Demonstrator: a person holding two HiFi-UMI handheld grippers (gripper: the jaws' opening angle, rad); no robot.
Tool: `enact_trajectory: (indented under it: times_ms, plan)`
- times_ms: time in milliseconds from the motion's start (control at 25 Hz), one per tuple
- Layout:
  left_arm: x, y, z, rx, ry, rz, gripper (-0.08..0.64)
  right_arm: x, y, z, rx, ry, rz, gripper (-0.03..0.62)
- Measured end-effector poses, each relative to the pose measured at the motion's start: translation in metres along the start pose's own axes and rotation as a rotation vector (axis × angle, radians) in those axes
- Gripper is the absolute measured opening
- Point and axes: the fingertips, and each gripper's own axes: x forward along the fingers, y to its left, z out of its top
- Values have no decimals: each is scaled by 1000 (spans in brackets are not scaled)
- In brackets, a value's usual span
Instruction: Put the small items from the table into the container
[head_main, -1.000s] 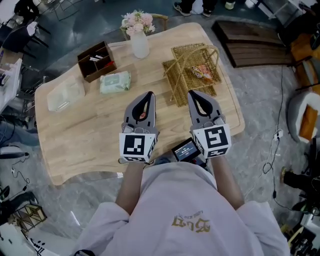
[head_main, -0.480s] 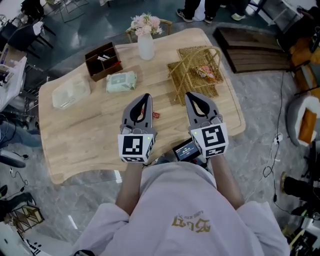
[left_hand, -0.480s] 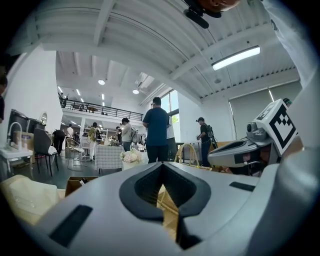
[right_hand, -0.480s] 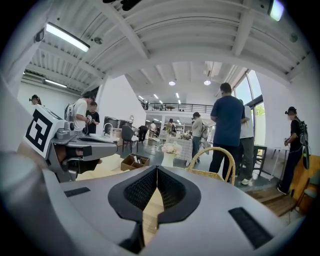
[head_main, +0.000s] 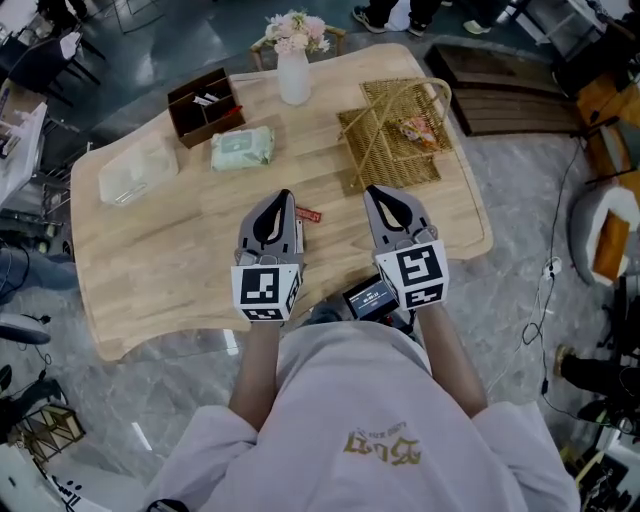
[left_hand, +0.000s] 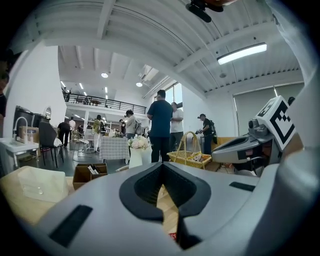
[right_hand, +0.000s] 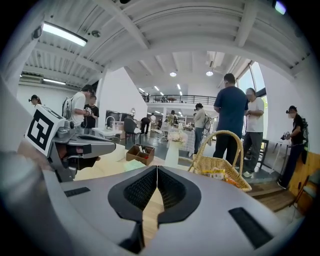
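A small red packet (head_main: 307, 214) lies on the wooden table (head_main: 170, 260), just right of my left gripper's tip; its red edge also peeks up low between the jaws in the left gripper view (left_hand: 172, 235). The wicker basket (head_main: 385, 150) stands at the far right with a packet (head_main: 419, 129) inside. Over the table's near edge, my left gripper (head_main: 284, 195) is shut and holds nothing. Beside it my right gripper (head_main: 373, 190) is shut and empty, pointing toward the basket (right_hand: 220, 167).
At the back stand a brown open box (head_main: 204, 106), a white vase with flowers (head_main: 294, 72), a green wipes pack (head_main: 242, 147) and a clear plastic tub (head_main: 130, 178). People stand beyond the table's far side. A small device with a screen (head_main: 371, 297) hangs between my wrists.
Both grippers have drawn back toward the table's near edge and sunk a little. The red packet, earlier seen through the left gripper's opening, now lies clear beside its tip.
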Motion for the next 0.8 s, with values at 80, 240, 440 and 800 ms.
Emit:
enact_trajectory:
  times_ms: [80,240,440,800]
  plan:
    - [-3,4,-8,-11,11,5,-5,3,6,-10,-5,27,14,18]
    - [-6,10,-26,-30,44,13,-5,12,22,-36,-12,98,60,18]
    - [-12,17,-52,-37,99,26,-5,27,38,-58,1,164,109,18]
    - [-24,34,-92,-84,177,71,-5,57,51,-91,12,237,170,18]
